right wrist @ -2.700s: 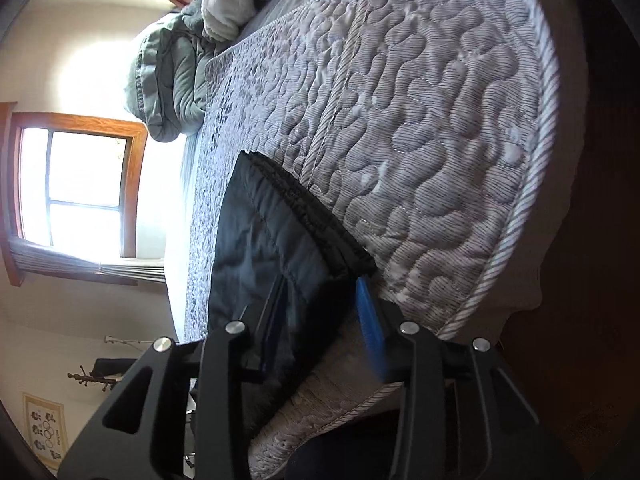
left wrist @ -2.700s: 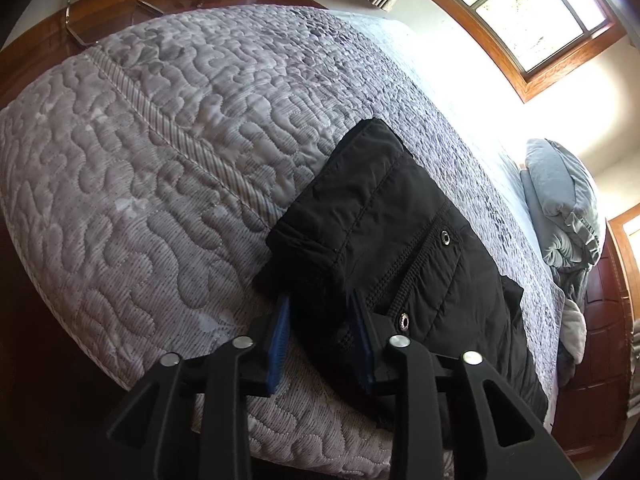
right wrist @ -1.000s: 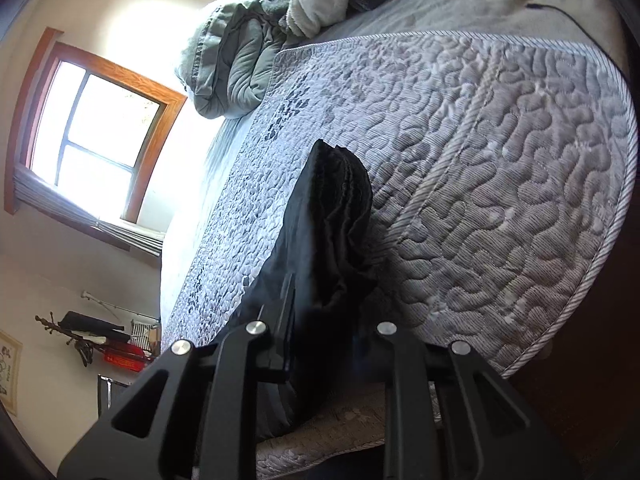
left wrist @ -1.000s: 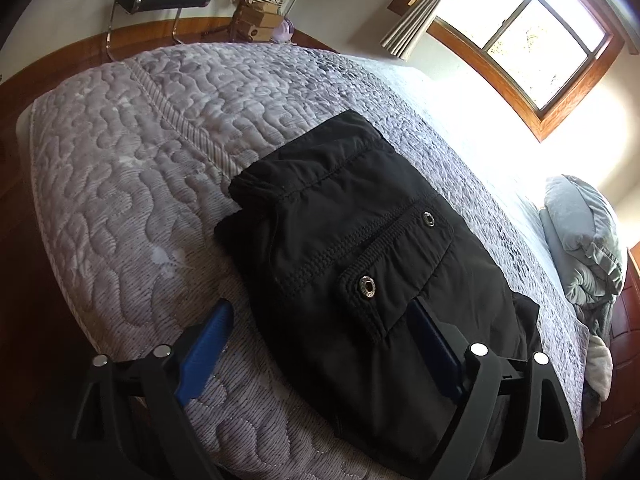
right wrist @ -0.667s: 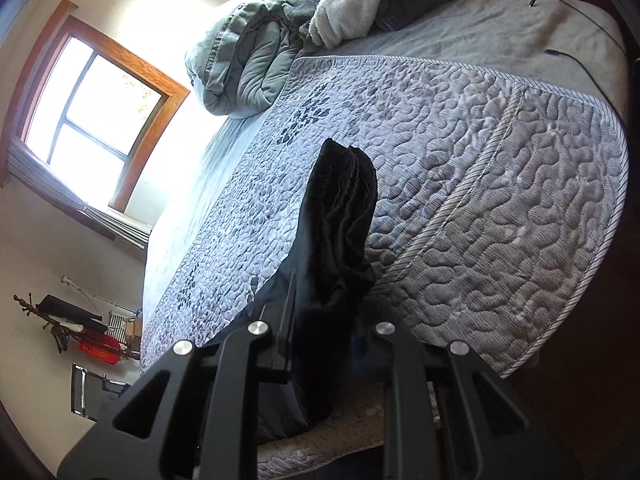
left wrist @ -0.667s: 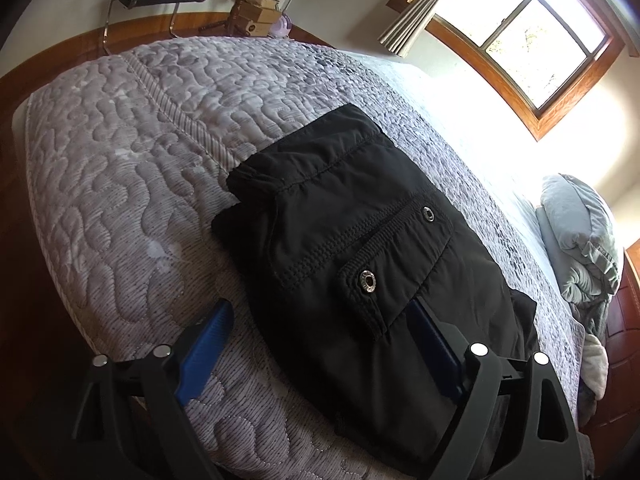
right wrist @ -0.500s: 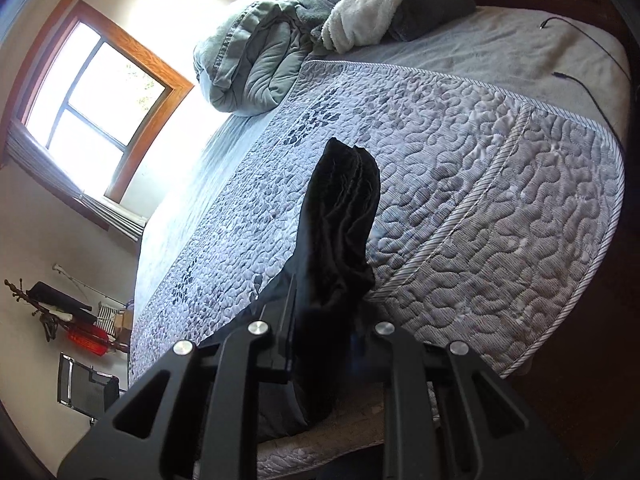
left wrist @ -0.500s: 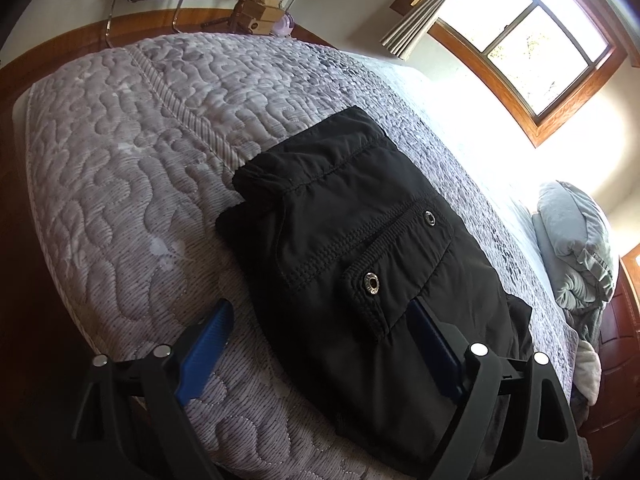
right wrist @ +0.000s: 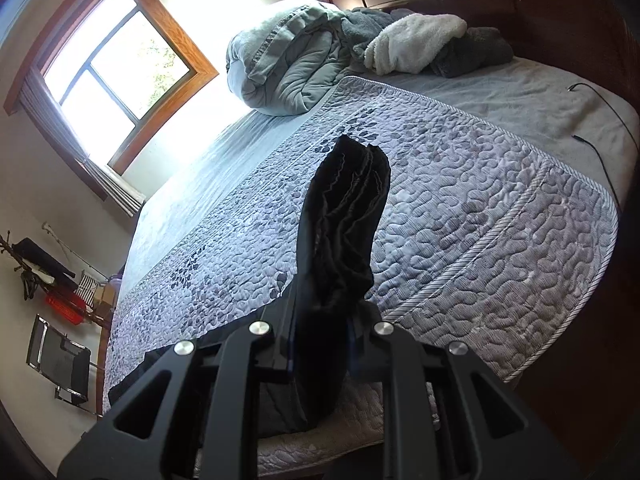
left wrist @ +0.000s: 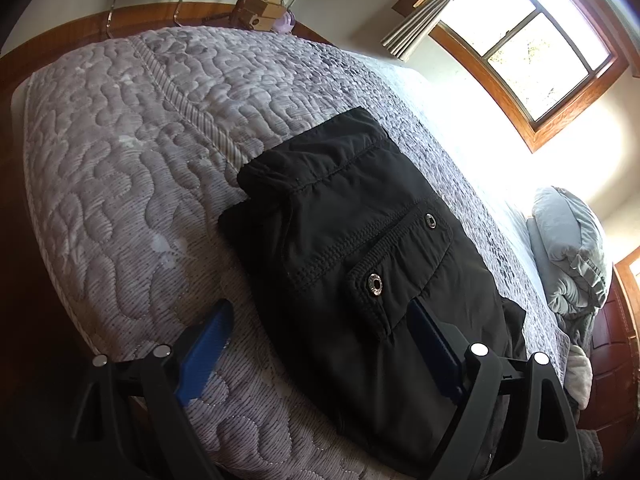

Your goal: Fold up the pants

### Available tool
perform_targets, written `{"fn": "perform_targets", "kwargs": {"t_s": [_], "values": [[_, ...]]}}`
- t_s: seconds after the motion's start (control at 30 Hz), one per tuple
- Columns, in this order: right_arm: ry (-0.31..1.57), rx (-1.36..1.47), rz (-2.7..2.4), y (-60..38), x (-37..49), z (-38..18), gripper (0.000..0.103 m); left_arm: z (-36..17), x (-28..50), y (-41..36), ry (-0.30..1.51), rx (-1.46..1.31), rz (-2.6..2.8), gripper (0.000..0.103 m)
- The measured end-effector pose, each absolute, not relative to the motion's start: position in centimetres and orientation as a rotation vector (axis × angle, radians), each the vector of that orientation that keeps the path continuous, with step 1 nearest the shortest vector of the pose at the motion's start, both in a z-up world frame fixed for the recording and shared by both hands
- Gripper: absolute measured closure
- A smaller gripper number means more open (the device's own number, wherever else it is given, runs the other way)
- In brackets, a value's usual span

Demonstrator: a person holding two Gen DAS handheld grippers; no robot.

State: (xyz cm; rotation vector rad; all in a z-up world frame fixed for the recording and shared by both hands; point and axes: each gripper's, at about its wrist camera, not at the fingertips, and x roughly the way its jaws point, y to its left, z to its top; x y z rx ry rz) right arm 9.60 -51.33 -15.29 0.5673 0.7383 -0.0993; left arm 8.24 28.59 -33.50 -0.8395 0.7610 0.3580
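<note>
Your right claw [right wrist: 320, 344] grips the pants [left wrist: 360, 264] by their lifted end, the length running toward your wide-open left claw [left wrist: 320, 348], spread empty over the folded stack.

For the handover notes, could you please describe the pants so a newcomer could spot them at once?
On the bed, find the grey quilt. The pants lie folded at its near edge, one end pinched in the right gripper. They are the only black item, with a snap-buttoned pocket flap.
</note>
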Motion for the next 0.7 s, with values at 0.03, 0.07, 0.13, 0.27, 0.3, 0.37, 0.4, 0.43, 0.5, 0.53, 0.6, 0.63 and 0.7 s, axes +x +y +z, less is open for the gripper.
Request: {"fn": "perform_targets", "kwargs": {"t_s": [0.03,0.07,0.13,0.27,0.3,0.37,0.4,0.43,0.5,0.53,0.6,0.63,0.7], "values": [[0.736,0.553,-0.098,-51.0,9.6,-15.0,0.086,-33.5,8.2,28.6,0.761,-0.841,0.358,0.014],[0.735,0.538,-0.099,-50.5,9.6,-14.7,0.086,-33.5,8.2,28.6,0.760,-0.842,0.357,0.014],[0.731,0.505,-0.100,-49.7,9.6,-14.3,0.086,-33.5,8.1,28.6,0.760,-0.843,0.356,0.014],[0.730,0.451,-0.102,-48.2,9.7,-13.7,0.086,-33.5,8.0,28.6,0.760,-0.846,0.351,0.014],[0.729,0.440,-0.101,-47.9,9.7,-13.6,0.086,-33.5,8.0,28.7,0.761,-0.847,0.349,0.014],[0.726,0.415,-0.101,-47.3,9.7,-13.3,0.086,-33.5,8.0,28.7,0.761,-0.847,0.347,0.014],[0.725,0.405,-0.100,-47.0,9.8,-13.2,0.086,-33.5,8.0,28.7,0.762,-0.846,0.346,0.014],[0.723,0.395,-0.100,-46.7,9.7,-13.1,0.086,-33.5,8.0,28.7,0.763,-0.844,0.346,0.014],[0.720,0.378,-0.101,-46.1,9.7,-12.8,0.087,-33.5,8.0,28.7,0.766,-0.839,0.345,0.014],[0.719,0.374,-0.100,-45.9,9.7,-12.7,0.087,-33.5,8.0,28.8,0.769,-0.839,0.345,0.014],[0.714,0.365,-0.097,-45.3,9.6,-12.4,0.087,-33.5,8.1,29.0,0.776,-0.840,0.344,0.014],[0.711,0.359,-0.096,-45.1,9.6,-12.3,0.087,-33.6,8.1,29.0,0.780,-0.841,0.343,0.014],[0.705,0.344,-0.092,-44.5,9.6,-12.1,0.087,-33.6,8.2,28.9,0.785,-0.837,0.346,0.014]]}}
